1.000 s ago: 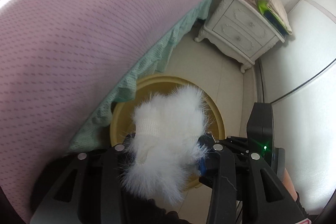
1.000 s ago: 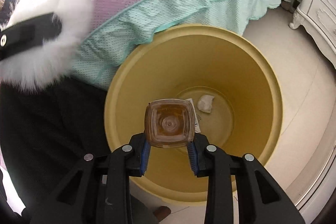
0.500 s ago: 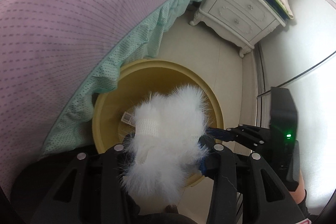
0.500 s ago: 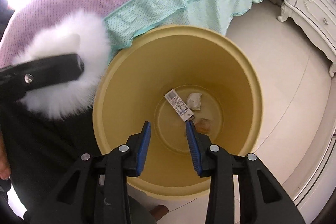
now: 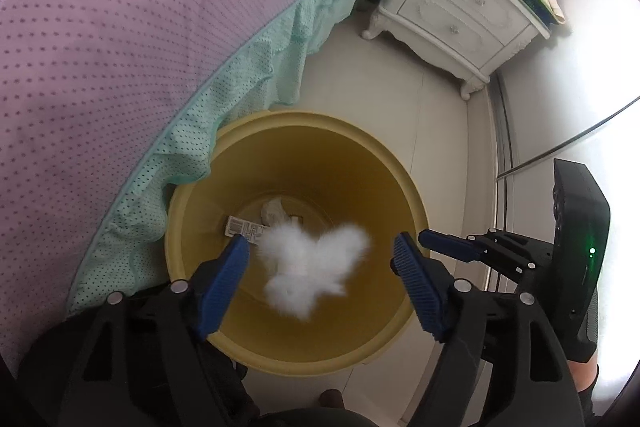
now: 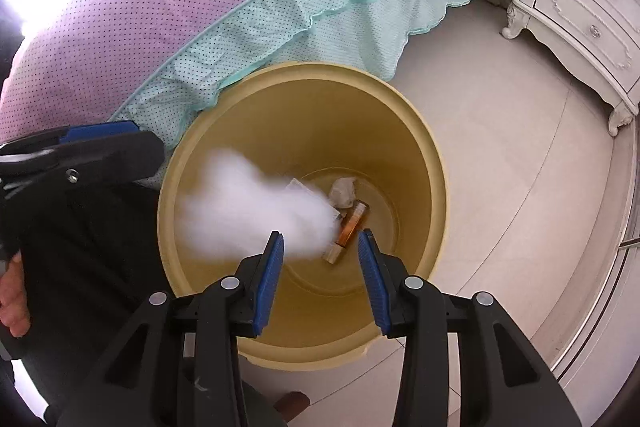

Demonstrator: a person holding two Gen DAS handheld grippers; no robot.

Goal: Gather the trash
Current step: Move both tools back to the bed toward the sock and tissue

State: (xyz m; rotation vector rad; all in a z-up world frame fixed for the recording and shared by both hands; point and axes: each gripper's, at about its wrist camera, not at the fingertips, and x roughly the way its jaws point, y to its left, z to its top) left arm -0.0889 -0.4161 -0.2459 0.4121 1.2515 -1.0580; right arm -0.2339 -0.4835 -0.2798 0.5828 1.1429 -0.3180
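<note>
— Left wrist view: what was the left gripper (image 5: 320, 259) doing?
— Its jaws were opening, touching nothing; the white fluffy piece (image 5: 312, 267) was blurred inside the yellow bin (image 5: 404, 195).
— And the right gripper (image 6: 320, 251)?
— Also opening, empty, above the bin, where a small amber bottle (image 6: 350, 225) lay.

white fluff (image 6: 256, 211) motion-blurred (edges smeared); label (image 5: 244, 228) unreadable
</note>
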